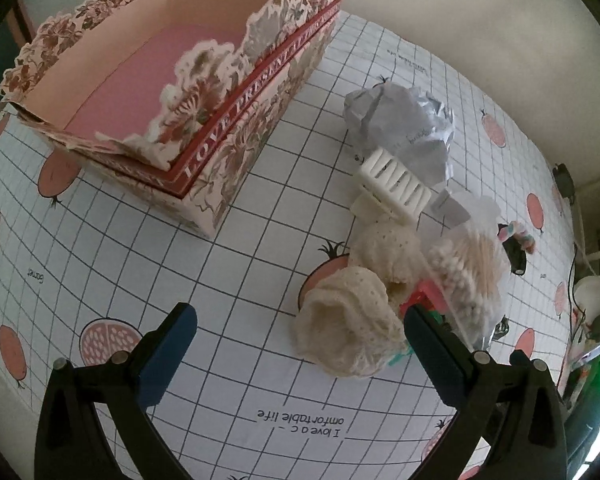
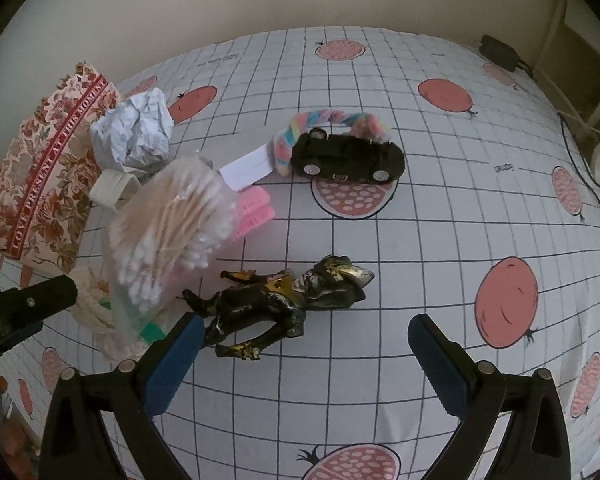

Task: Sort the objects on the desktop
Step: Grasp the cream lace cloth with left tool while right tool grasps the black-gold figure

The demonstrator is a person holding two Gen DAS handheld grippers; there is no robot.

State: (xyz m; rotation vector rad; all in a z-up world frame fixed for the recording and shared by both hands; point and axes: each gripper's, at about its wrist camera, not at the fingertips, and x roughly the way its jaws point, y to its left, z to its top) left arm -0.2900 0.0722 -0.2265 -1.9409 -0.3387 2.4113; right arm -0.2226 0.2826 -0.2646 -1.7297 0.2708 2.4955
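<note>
- Left gripper jaws spread wide, holding nothing; cream knitted fabric lies between its fingertips on the gridded tablecloth
- Floral box sits open, far left
- Right gripper jaws spread apart, empty; black-and-gold figurine lies just ahead; bag of cotton swabs left of it

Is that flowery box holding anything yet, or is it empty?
Empty, as far as the left wrist view shows: the floral box is open-topped and only its bare pink floor is visible. The corner nearest the camera is hidden by its wall.
</note>
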